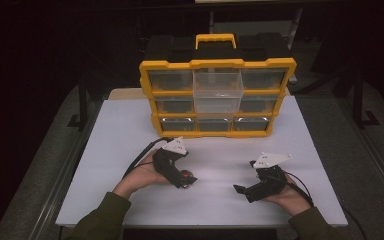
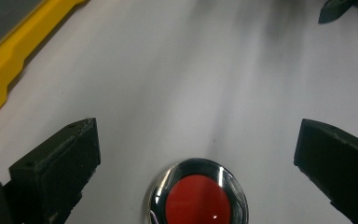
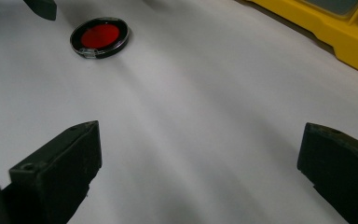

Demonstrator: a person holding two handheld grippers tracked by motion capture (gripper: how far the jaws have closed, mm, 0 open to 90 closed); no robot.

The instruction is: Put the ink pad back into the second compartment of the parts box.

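Note:
A small round red disc with a shiny dark rim (image 2: pixel 198 195) lies flat on the white table (image 1: pixel 130 140). It sits between the wide-apart jaws of my left gripper (image 2: pixel 196 163), touching neither. In the high view the left gripper (image 1: pixel 186 181) is low over the disc (image 1: pixel 188 177) near the table's middle front. My right gripper (image 1: pixel 240 190) is at the front right, open, jaws pointing left, nothing between them. From the right gripper view (image 3: pixel 200 154) the red disc (image 3: pixel 99 36) lies farther off at the upper left.
A yellow and black organiser case (image 1: pixel 217 95) with clear drawers stands upright at the back middle of the table. One clear drawer (image 1: pixel 218 85) sticks out from its upper middle. The table's edges are near on all sides.

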